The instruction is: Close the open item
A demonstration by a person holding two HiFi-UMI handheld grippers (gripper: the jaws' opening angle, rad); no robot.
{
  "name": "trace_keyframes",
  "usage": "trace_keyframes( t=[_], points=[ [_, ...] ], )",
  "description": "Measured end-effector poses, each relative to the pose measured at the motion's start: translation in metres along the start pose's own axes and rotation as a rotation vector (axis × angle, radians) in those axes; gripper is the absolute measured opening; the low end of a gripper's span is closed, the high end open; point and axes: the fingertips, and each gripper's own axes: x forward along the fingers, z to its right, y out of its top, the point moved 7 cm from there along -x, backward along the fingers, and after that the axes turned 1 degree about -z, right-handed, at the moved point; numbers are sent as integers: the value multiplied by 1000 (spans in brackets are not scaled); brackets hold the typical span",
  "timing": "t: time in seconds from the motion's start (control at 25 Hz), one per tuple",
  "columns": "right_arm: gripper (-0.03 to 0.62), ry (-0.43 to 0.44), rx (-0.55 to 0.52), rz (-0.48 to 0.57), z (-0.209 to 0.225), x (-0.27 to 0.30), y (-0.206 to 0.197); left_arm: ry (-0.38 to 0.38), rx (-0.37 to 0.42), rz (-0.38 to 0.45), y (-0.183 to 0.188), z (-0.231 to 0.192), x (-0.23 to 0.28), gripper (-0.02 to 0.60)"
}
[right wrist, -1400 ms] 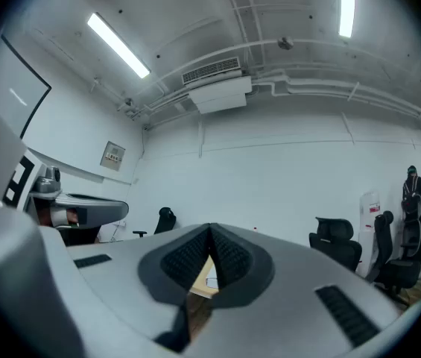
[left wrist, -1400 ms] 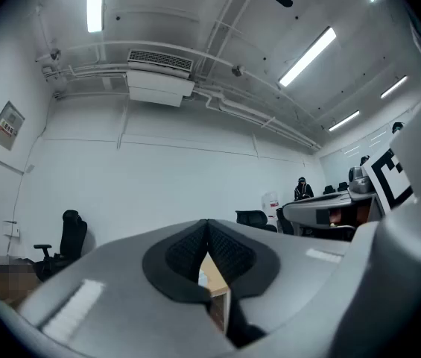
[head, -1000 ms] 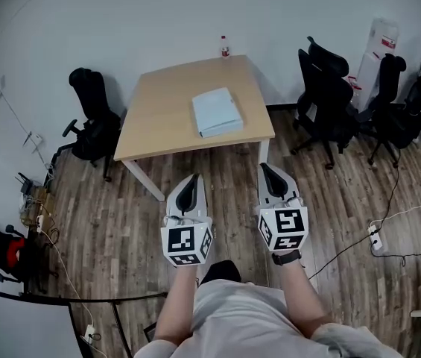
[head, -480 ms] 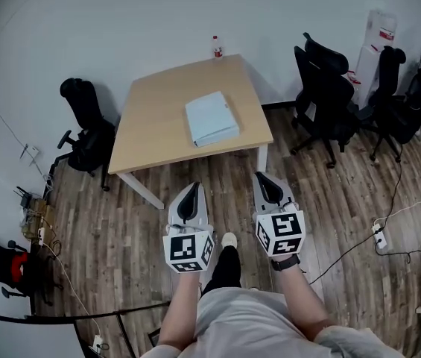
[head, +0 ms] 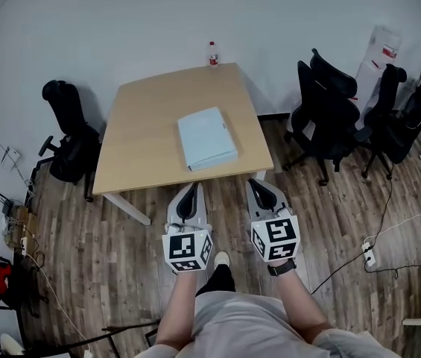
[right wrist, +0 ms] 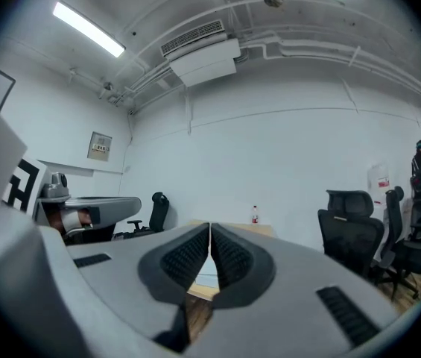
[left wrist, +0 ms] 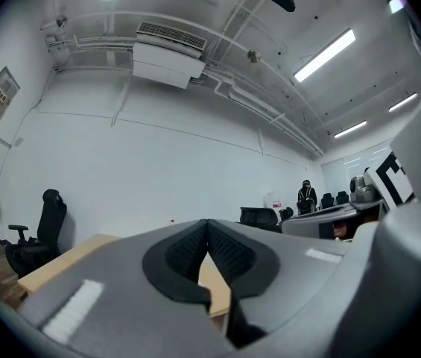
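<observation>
Two grippers, both empty: the left gripper [head: 188, 189] has its jaws pressed together, and so does the right gripper [head: 259, 185]. Ahead of both tips stands one wooden table [head: 139, 129]. One pale blue folder [head: 206, 138] lies flat on it, with one small bottle [head: 212, 53] at its far edge.
</observation>
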Motion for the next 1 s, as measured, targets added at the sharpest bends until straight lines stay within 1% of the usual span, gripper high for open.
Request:
trace_keyframes(
  t=[0.16, 0.32, 0.56, 0.72, 1.0],
  points=[
    [14, 4, -21, -11, 9, 59, 12, 13, -3, 8, 3, -40, 46, 9],
    [14, 4, -36, -35, 18, 116, 16, 16, -10, 3, -3, -76, 92, 9],
    [14, 4, -48, -46, 24, 191, 23, -5, 14, 6, -6, -124, 149, 9],
    [14, 4, -58, -62, 25, 217, 20, -25, 14, -16, -15, -139, 174, 9],
    [14, -11, -20, -129, 50, 244, -4, -62, 0, -73, -39, -138, 205, 9]
  ],
)
